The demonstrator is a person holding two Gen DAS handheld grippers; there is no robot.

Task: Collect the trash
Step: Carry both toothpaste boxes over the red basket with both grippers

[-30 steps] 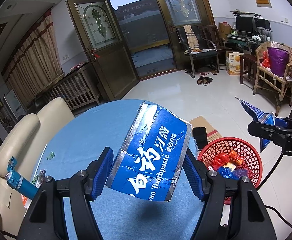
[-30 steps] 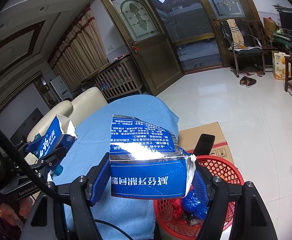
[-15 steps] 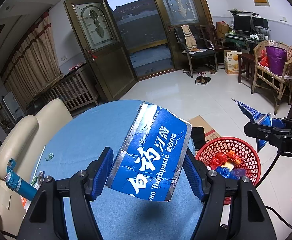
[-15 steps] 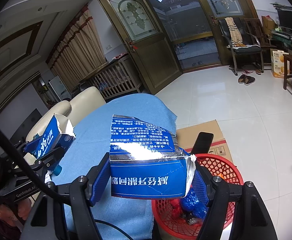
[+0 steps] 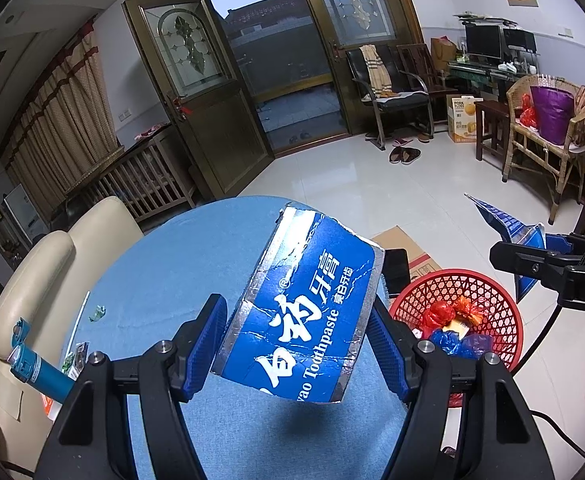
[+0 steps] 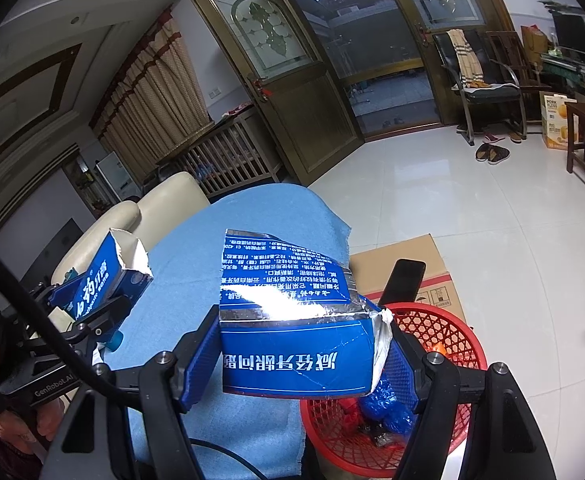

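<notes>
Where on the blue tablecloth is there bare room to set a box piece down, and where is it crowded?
The blue tablecloth lies bare from its far rounded edge, past the cream chair, to the left gripper. It is crowded at the near-left edge: a blue tube and small wrappers. The red basket already holds trash.

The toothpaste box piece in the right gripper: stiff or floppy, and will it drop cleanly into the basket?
The torn toothpaste box piece looks like thin carton, probably light and easily crushed: its surface is creased and one edge ragged. It holds its folded shape in the right gripper, so likely semi-stiff. Released over the red basket, it might flutter rather than fall straight.
</notes>
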